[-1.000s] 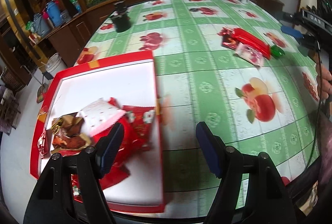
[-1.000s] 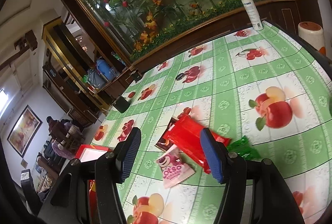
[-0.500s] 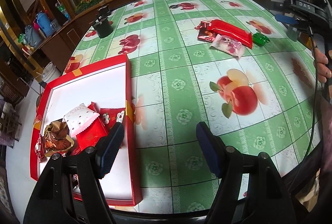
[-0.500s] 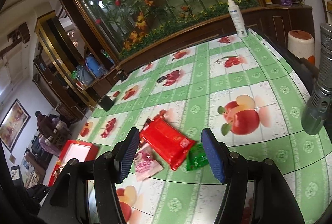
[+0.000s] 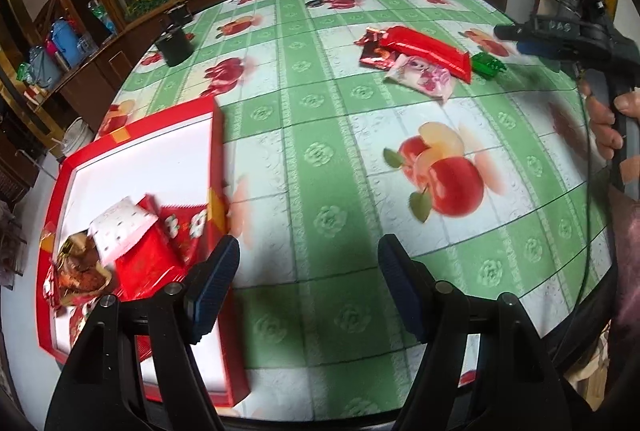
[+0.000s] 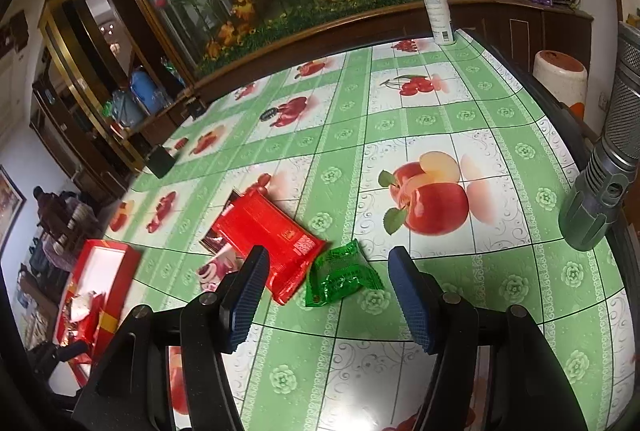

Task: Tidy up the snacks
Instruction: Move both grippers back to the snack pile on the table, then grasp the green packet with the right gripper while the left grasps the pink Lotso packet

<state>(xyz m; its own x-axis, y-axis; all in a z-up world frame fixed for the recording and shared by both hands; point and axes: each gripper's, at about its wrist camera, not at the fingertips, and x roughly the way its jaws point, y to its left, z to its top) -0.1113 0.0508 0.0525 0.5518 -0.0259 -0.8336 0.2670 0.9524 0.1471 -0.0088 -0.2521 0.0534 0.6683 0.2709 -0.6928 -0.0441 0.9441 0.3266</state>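
Right tool (image 6: 326, 295) spread, empty, over green packet (image 6: 342, 275) | left tool (image 5: 308, 283) spread, empty, beside red box (image 5: 214, 151) | risk: I clip touching red packet (image 6: 272, 235), or foil slips | pink packet (image 5: 424, 79) waits on bench (image 5: 340, 159)

Worktop cloth (image 6: 440, 119) is a green and white check with red apples and cherries. Big snack pack (image 6: 268, 231) is bright red, the little one (image 6: 340, 277) at its 4 o'clock is shiny green. Box (image 5: 140, 147) is red outside, white inside. Fingers (image 6: 246, 301) have dark blue pads.
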